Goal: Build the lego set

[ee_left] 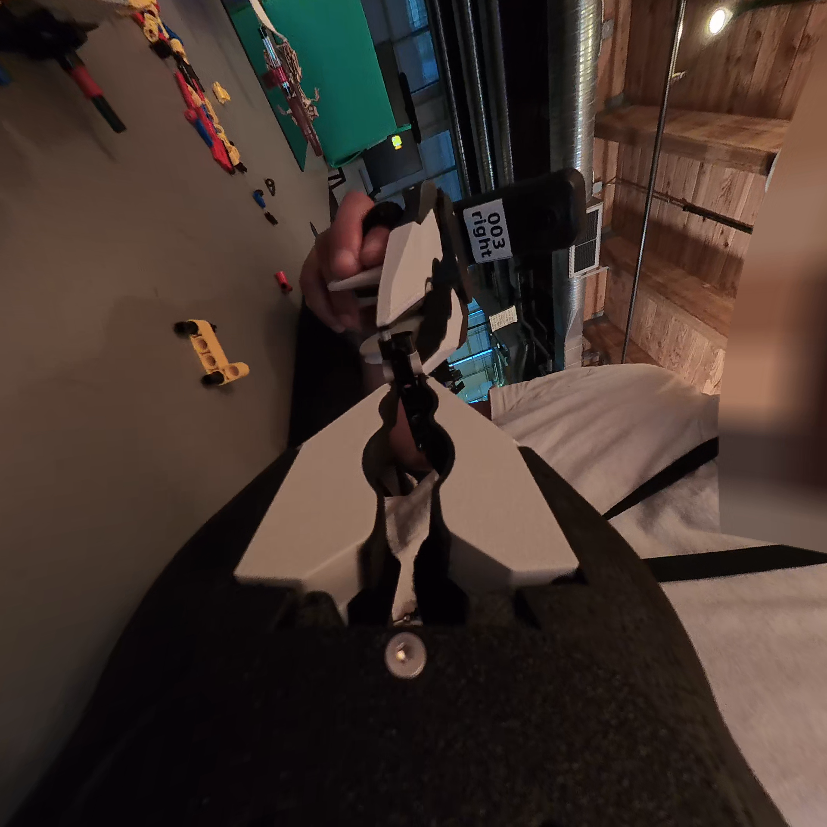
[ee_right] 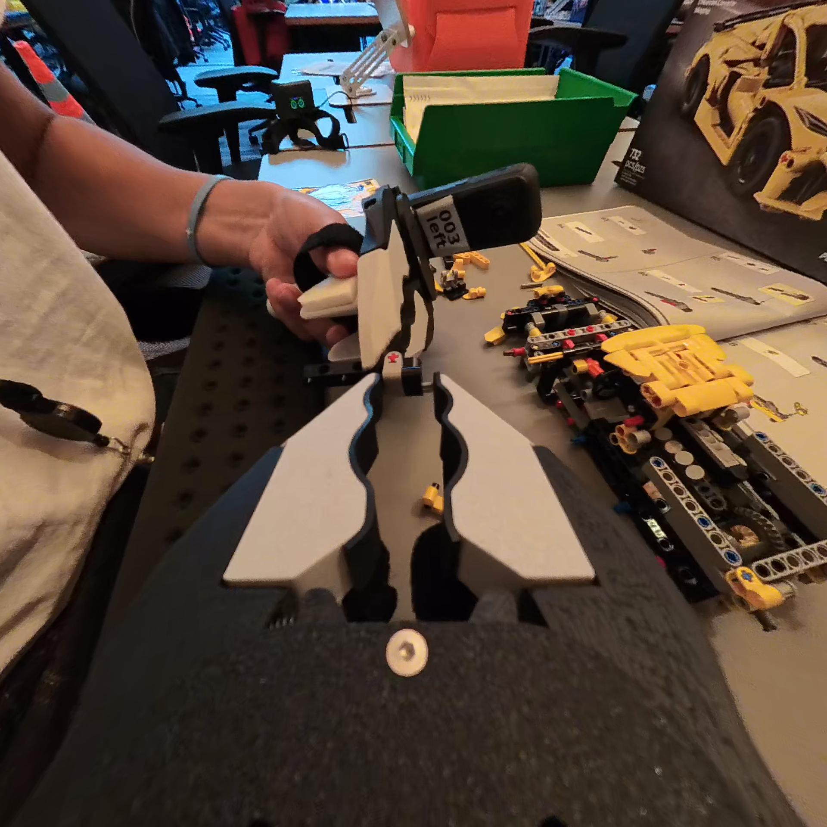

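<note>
My left gripper (ee_left: 409, 396) is shut on a black lego beam (ee_left: 414, 418) and holds it in the air beside the table edge. In the right wrist view the left gripper (ee_right: 389, 355) points down, and the beam (ee_right: 331, 373) sticks out to its left. My right gripper (ee_right: 409, 380) meets it tip to tip. Its jaws stand narrowly apart around a small black connector (ee_right: 411, 380) next to a light grey piece with a red axle end (ee_right: 393, 358). The right gripper also shows in the left wrist view (ee_left: 398, 347). The part-built yellow and black car (ee_right: 671, 425) lies to the right.
An open instruction booklet (ee_right: 671, 268), the set's box (ee_right: 738, 112) and a green bin (ee_right: 514, 134) stand behind the car. A small yellow piece (ee_right: 433, 496) lies under my right gripper. A yellow beam with black pins (ee_left: 212, 353) and a red piece (ee_left: 283, 279) lie loose on the table. My left and right fingertips are right by each other. Both grippers' tips are roughly 8 cm from the small yellow piece (ee_right: 433, 496).
</note>
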The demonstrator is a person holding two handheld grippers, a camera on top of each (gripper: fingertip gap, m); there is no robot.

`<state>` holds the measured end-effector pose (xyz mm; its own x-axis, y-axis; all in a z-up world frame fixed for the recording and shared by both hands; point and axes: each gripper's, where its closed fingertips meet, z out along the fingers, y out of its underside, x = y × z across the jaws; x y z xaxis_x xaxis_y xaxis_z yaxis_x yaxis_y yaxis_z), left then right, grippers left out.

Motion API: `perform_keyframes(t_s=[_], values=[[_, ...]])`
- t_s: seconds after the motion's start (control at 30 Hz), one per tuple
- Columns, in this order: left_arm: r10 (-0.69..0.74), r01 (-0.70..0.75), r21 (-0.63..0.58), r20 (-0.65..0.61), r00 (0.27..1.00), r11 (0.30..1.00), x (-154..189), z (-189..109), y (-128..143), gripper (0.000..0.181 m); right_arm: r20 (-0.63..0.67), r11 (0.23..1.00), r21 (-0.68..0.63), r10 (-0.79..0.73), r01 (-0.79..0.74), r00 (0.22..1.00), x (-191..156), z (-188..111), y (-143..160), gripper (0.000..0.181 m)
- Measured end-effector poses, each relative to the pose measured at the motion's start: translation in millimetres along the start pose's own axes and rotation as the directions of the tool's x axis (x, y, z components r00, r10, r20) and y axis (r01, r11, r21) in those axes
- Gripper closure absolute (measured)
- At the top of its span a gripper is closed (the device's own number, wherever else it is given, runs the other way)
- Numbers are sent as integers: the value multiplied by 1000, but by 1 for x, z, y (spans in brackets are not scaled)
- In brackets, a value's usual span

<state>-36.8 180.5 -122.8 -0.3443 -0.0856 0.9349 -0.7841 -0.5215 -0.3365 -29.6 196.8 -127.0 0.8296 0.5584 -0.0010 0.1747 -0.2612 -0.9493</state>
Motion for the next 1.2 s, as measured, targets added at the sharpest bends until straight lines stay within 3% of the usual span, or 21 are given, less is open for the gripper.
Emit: perform_keyframes(t_s=[0.3, 0.67, 0.77, 0.9, 1.03, 1.13, 1.2], values=[[52, -52, -1, 62, 997, 999, -6, 0, 2, 174, 32, 998, -24, 57, -57, 998, -1, 1, 6, 161], [27, -27, 23, 13, 1000, 999, -2, -1, -3, 174, 20, 1000, 4, 23, -23, 1000, 0, 1, 0, 164], [5, -4, 47, -11, 1000, 999, -1, -6, -7, 174, 11, 999, 21, 36, -36, 999, 1, -10, -5, 147], [31, -33, 16, 85, 996, 999, -14, -14, -4, 174, -139, 960, -270, 32, -69, 990, 19, -62, 44, 145], [75, -78, 33, 82, 994, 996, -13, -18, -10, 173, -283, 823, -486, 171, -295, 944, 21, -138, 110, 147], [102, -104, 39, 54, 993, 994, -9, -11, -14, 173, -307, 786, -512, 209, -347, 928, 13, -151, 132, 147], [122, -123, 3, 113, 986, 992, -17, -6, -13, 173, -281, 771, -556, 176, -309, 944, 7, -149, 137, 150]])
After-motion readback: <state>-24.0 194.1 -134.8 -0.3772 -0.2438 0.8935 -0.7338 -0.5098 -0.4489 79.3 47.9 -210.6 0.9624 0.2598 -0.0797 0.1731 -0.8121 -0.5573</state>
